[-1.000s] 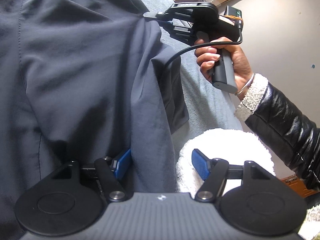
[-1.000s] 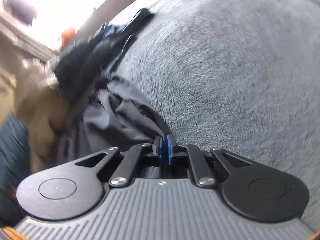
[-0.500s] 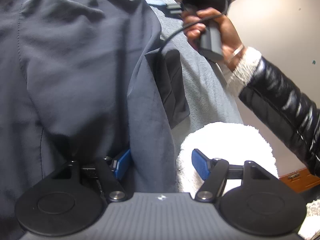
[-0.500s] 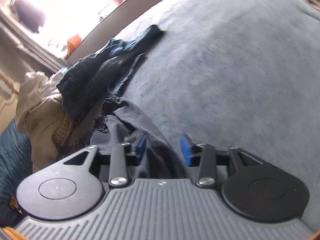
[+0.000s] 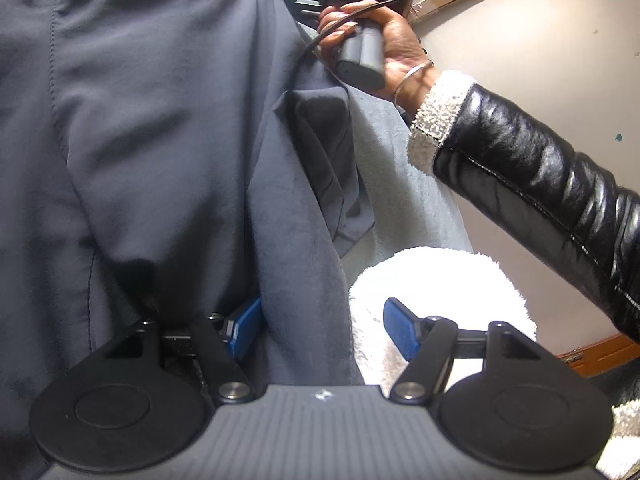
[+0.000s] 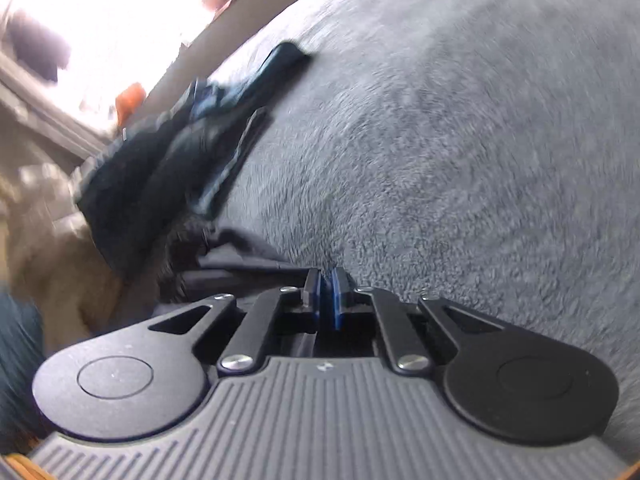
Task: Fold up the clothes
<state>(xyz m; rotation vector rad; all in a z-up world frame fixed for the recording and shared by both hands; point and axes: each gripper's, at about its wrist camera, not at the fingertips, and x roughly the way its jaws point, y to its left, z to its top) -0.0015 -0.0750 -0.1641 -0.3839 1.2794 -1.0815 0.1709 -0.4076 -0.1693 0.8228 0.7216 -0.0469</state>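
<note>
The dark grey garment (image 5: 160,152) lies spread across a grey fleece blanket (image 6: 460,160), filling the space ahead of and to the left of the left tongs (image 5: 320,328). Its near edge runs down between the left tongs' blue pads, which stand well apart; the left pad (image 5: 244,326) is half hidden under the cloth, the right pad (image 5: 400,334) sits clear of it over a white fluffy item (image 5: 436,280). Neither pad presses on the fabric.

At the garment's far edge, the right tongs (image 6: 327,296) have their pads drawn almost together, closing from the wider gap of half a second ago. A fold of the dark garment sits just left of the tips, but whether cloth is pinched between them cannot be told. Beyond the right tongs to the left lies a heap of dark clothing (image 6: 168,168), blurred.

The person's right hand (image 5: 384,40) grips the handle of the right tongs, fingers wrapped round it, a bangle on the wrist, with a black glossy sleeve (image 5: 540,184) and pale fleecy cuff reaching in from the right. A second ago that hand was lower and farther right; it now sits higher, over the garment's top edge. The left tongs have kept their place and width.
</note>
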